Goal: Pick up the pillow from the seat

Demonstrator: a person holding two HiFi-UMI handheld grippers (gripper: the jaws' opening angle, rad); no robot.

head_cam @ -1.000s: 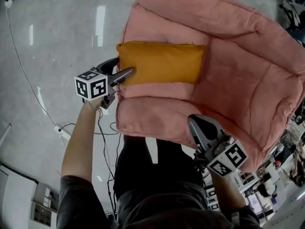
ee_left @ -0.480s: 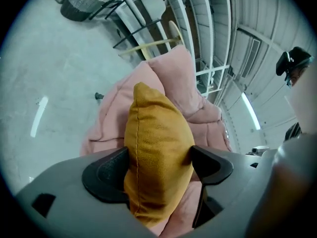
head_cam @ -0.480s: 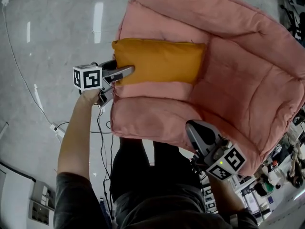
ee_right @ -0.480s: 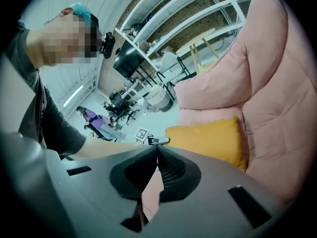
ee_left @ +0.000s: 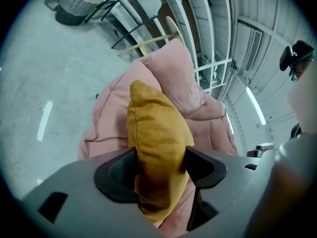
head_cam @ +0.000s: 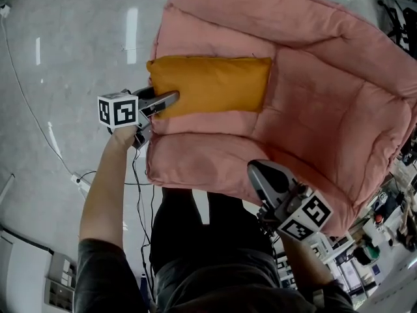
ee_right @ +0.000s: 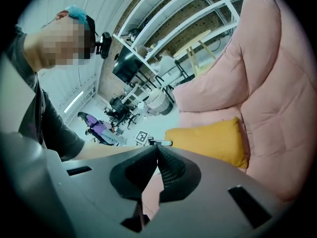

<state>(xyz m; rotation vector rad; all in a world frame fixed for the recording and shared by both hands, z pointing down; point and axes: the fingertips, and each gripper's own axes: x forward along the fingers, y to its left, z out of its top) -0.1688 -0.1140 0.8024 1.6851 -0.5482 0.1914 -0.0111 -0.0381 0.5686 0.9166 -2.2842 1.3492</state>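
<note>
The pillow point(head_cam: 208, 83) lay on the pink seat point(head_cam: 326, 109), its end at the seat's left edge pinched between the closing jaws of the left gripper point(head_cam: 166, 102). The right gripper point(head_cam: 260, 175) hung at the front edge, clenched and empty. Bare floor point(head_cam: 78, 57) lay to the left.

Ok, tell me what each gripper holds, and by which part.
The left gripper, jaws closing, pinches the mustard-yellow fabric pillow by its short end edge. The right gripper is shut on nothing.

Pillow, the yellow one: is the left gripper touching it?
Touching. The left gripper view shows the left gripper with its closing jaws pressed on both sides of the pillow.
</note>
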